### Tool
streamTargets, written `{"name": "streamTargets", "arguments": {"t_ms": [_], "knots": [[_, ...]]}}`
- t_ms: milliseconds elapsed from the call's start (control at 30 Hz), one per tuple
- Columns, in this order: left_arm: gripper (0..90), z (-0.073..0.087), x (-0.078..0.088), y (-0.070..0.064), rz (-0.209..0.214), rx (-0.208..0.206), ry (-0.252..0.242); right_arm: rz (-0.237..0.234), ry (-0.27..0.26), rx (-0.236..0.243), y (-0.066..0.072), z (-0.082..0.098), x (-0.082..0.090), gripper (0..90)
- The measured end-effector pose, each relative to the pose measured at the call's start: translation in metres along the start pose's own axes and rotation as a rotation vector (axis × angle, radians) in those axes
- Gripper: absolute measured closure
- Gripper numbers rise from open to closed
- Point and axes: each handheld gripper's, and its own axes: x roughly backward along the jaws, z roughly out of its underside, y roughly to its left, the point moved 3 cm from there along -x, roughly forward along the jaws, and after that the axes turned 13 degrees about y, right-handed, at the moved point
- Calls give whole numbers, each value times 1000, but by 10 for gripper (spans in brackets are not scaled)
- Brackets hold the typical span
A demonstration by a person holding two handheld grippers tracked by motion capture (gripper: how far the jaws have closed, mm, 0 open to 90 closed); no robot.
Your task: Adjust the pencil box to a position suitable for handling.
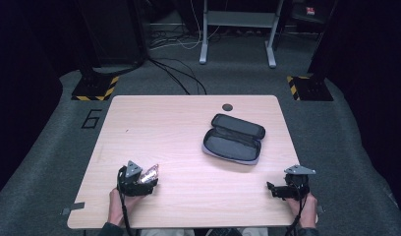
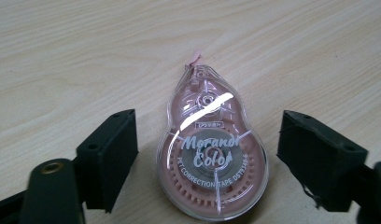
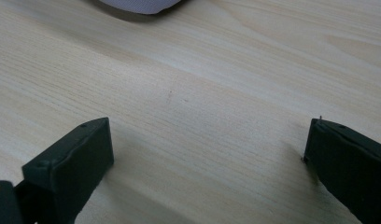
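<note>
Your left tongs (image 2: 205, 158) stand wide around the tape (image 2: 211, 154), not touching. The smooth shell may slip out if you close off-centre. Your right tongs (image 3: 209, 163) are wide and empty.

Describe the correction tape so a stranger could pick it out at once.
Start at the wooden table and go to its near left corner, where the left claw stands open. The correction tape lies flat between its jaws, touching neither. It is a small pink see-through teardrop with white lettering, unlike the larger dark pencil case lying open right of the middle.
</note>
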Motion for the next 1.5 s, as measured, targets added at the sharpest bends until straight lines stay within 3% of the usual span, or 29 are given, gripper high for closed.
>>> {"name": "streamTargets", "arguments": {"t_ms": [233,367,500,600,800,933,1100,1333,1433,1500], "knots": [[117,8,16,5,-35,12,-23,2,1,-2,0,0,0,13],[22,20,23,11,-38,15,-17,5,2,-11,0,-1,0,5],[8,30,31,17,-49,33,-7,18,3,-28,-2,-2,0,11],[2,37,31,21,-64,37,20,-7,5,-59,-1,-5,0,5],[1,44,28,23,-80,32,49,-60,-9,-78,10,-26,5,9],[0,46,26,23,-78,26,64,-58,-37,-72,18,-47,9,25],[1,46,25,24,-69,28,71,-89,-47,-81,18,-70,5,45],[0,45,26,25,-64,22,84,-100,-64,-142,9,-101,-5,183],[0,45,25,24,-67,26,78,-97,-44,-176,3,-111,-13,292],[0,45,26,25,-67,28,82,-68,-31,-188,1,-115,-21,377]]}}
